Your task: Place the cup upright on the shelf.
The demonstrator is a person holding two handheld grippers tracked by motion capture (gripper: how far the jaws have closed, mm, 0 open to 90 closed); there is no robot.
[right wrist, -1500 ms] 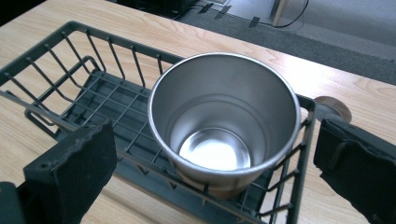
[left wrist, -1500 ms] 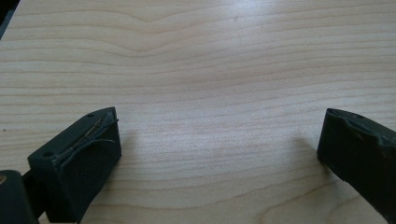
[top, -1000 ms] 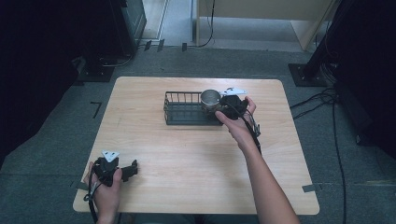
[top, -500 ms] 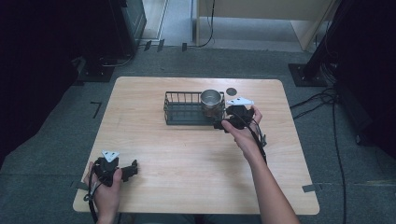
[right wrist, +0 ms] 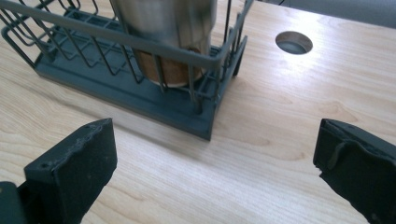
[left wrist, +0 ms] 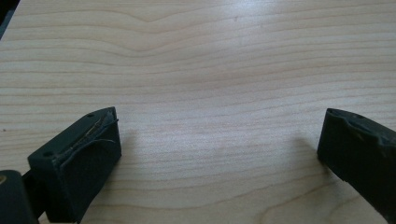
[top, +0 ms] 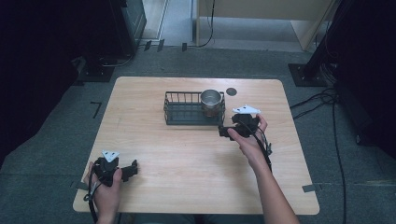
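Cup [top: 211,101] stands upright at the rack's [top: 187,112] right end. Well nearer than the rack, left gripper [top: 125,170] rests wide open, empty. Just before the rack's right corner, right gripper [top: 227,131] gapes empty, apparently post-release; next likely clearing away.

Your forearms are bare, with no sleeves on them. Your left tool [top: 132,169] is black and blocky, with a pale grey three-cornered plate on top and a dark cable at your wrist. Your right tool [top: 224,132] is built the same, its thin black cable running back along your forearm. Each tool has two black, squared jaws with worn, frayed edges and small screw holes.
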